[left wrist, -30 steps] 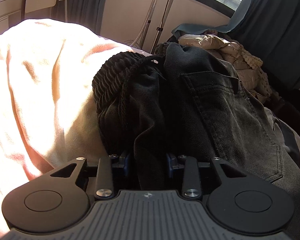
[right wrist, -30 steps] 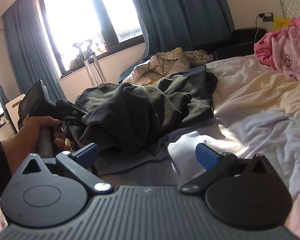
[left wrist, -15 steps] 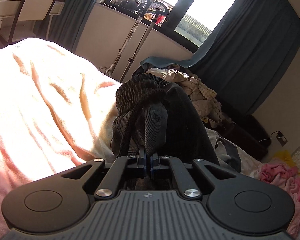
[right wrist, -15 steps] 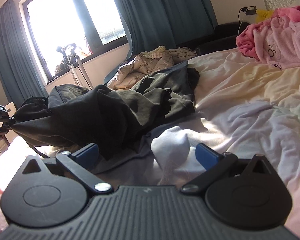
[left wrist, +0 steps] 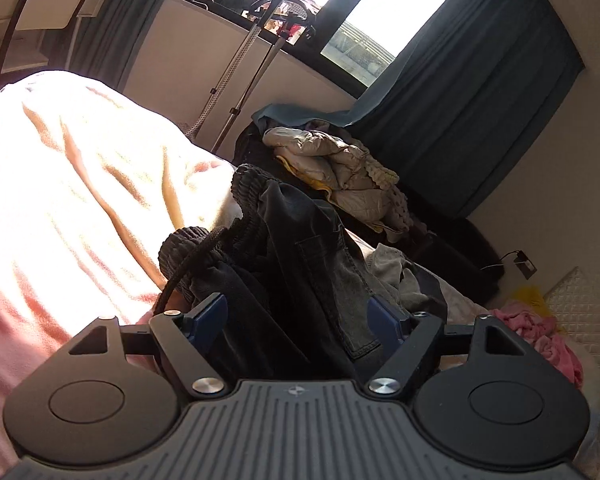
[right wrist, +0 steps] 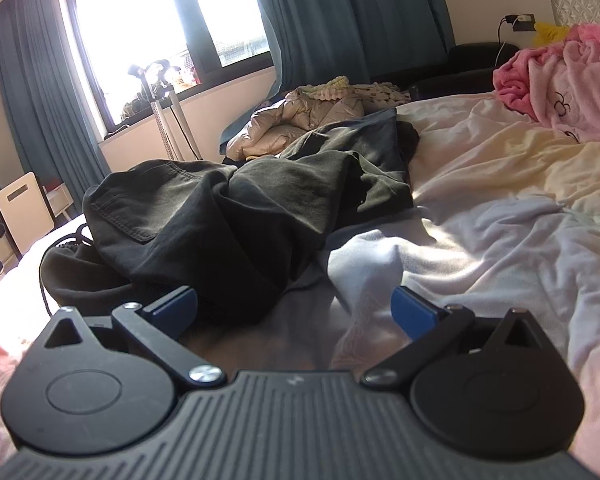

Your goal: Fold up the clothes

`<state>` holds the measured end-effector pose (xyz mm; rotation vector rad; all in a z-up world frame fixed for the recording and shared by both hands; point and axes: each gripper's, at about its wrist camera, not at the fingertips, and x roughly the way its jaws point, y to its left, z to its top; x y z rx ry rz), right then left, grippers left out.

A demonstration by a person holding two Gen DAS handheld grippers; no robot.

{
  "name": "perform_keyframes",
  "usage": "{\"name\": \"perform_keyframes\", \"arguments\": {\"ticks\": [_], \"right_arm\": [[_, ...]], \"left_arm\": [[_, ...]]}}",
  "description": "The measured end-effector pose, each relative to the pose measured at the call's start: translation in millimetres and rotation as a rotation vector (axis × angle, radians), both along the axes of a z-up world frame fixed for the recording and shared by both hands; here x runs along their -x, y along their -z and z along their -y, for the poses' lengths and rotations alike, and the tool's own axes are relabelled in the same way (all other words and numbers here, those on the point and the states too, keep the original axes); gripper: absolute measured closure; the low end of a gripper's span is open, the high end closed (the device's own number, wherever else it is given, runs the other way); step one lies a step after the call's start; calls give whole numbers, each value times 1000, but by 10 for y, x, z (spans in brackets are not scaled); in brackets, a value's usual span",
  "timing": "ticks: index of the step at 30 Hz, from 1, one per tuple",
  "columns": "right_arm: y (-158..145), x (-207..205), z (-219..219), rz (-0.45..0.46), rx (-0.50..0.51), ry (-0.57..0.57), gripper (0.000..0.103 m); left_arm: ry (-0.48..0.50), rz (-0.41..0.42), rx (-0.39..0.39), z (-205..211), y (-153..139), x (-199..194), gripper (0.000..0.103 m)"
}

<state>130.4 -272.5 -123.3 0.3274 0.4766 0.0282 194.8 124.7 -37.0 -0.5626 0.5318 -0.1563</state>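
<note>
A bedroom with a big bed [right wrist: 500, 208] under a bright window [right wrist: 148, 20] with dark blue curtains [right wrist: 340, 20]. The bed has a pale, crumpled sheet, lit by the sun.

All places here are told from the dark trousers [right wrist: 220, 208], which lie in a lumpy heap on the bed. They are black and grey, with a stitched pocket [right wrist: 140, 208] on top and a ribbed waistband [left wrist: 188, 248] with a black cord [left wrist: 188, 276] hanging out of it.

The left gripper [left wrist: 300, 318] is right at the waistband end of the trousers. Its two blue fingers [left wrist: 208, 314] are spread wide apart. Dark cloth sits in the gap between them, but the fingers are not squeezing it. I cannot tell if the cloth touches them.

The right gripper [right wrist: 294, 308] is low over the sheet, just beside the near edge of the trousers. Its fingers [right wrist: 412, 310] are wide apart too and hold nothing.

Behind the trousers is a puffy beige jacket [right wrist: 304, 116]. Far off to the side of the trousers, near the wall, is a pink blanket [right wrist: 560, 80]. Behind the trousers, near the window, stand two metal poles [left wrist: 240, 64]. A white chair [right wrist: 22, 208] stands on the floor past the waistband end
</note>
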Motion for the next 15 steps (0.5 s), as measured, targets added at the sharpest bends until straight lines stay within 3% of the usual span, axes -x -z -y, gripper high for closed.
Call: {"name": "perform_keyframes", "arguments": {"ticks": [4,7,10,13,15], "right_arm": [[48,-49,6,-18,-13,-2,0],[62,-66,40,-27,-41,0,0],[81,-102,58,-25,-48,-2,0],[144,-177,89,-23,-65,-15,0],[184,-224,136,-9,-108,-19,0]], "left_arm": [[-13,-30,60,198,11,-854,25],[-90,-122,66,342,135,-1328,24],[-103,-194,160,376,344,-1775,25],[-113,-165,281,340,479,-2037,26],[-100,-161,316,365,529,-2220,34]]}}
